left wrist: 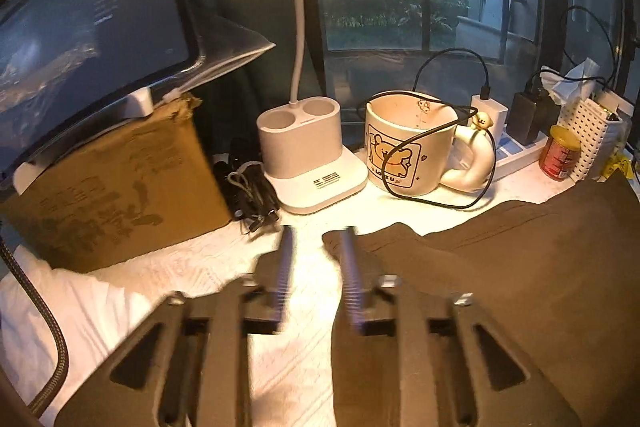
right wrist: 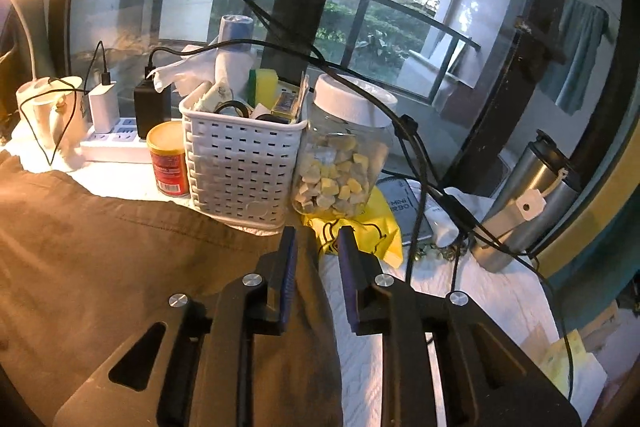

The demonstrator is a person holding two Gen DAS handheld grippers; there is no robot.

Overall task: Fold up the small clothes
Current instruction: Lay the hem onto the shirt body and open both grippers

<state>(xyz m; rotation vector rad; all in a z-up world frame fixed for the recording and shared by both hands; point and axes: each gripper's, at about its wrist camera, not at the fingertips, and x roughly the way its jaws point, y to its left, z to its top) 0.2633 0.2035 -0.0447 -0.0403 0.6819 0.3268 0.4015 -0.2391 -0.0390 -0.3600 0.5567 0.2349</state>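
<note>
The left gripper is hovering with its jaws spread, nothing between them, at a corner of the brown garment lying flat on the white cloth. The right gripper is standing parted too, empty, over the garment's other edge. Farther back, a mug and a white basket are sitting by the window.

Your left claw is hovering low over the white-covered tabletop with its jaws standing apart and nothing between them. Its right finger is lying over the near corner of the brown garment, which is spreading away to the right. Beyond the tips, a white lamp base and a bear-printed mug are standing side by side, and a cardboard box is sitting left.
</note>
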